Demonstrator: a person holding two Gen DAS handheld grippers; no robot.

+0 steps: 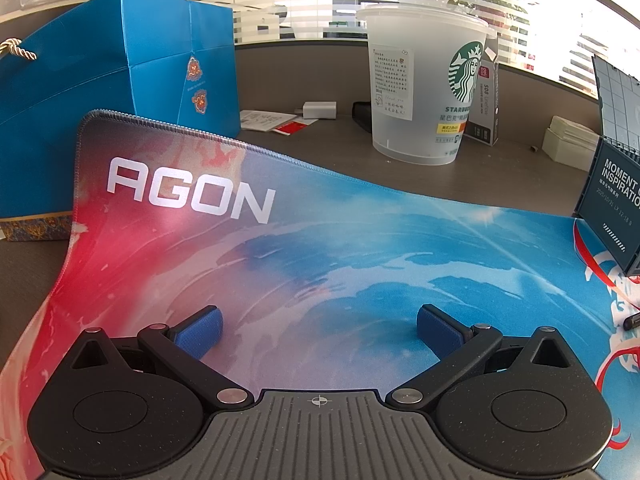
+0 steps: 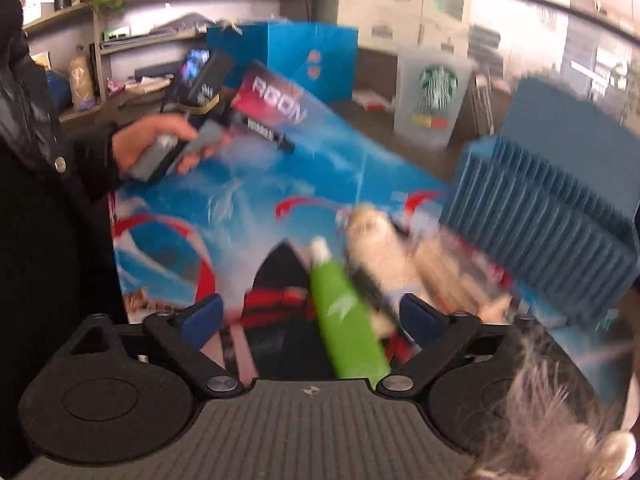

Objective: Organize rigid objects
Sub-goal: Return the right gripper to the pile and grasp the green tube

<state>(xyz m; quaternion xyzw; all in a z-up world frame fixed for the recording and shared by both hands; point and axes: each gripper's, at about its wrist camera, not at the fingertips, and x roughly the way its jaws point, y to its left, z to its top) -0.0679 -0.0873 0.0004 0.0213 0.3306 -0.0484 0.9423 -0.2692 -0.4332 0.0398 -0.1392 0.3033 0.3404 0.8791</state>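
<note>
In the left wrist view my left gripper [image 1: 319,328] stands open just above the colourful AGON mat [image 1: 304,256], with nothing between its blue pads [image 1: 200,330]. The right wrist view is blurred. There my right gripper [image 2: 311,316] is open over the mat [image 2: 248,208]. A green bottle [image 2: 344,320] with a white cap lies below it, between the fingers and nearer the right one, and neither pad presses on it. A pale beige object [image 2: 372,236], too blurred to name, lies beyond the bottle. A ribbed blue crate [image 2: 552,216] stands to the right.
A blue gift bag [image 1: 112,80] stands at the back left and a Starbucks cup [image 1: 424,92] behind the mat. The blue crate [image 1: 612,204] and a black pen [image 1: 632,322] are on the right. Grey-white fur [image 2: 560,404] fills the lower right. A person's hand [image 2: 152,148] holds the other tool.
</note>
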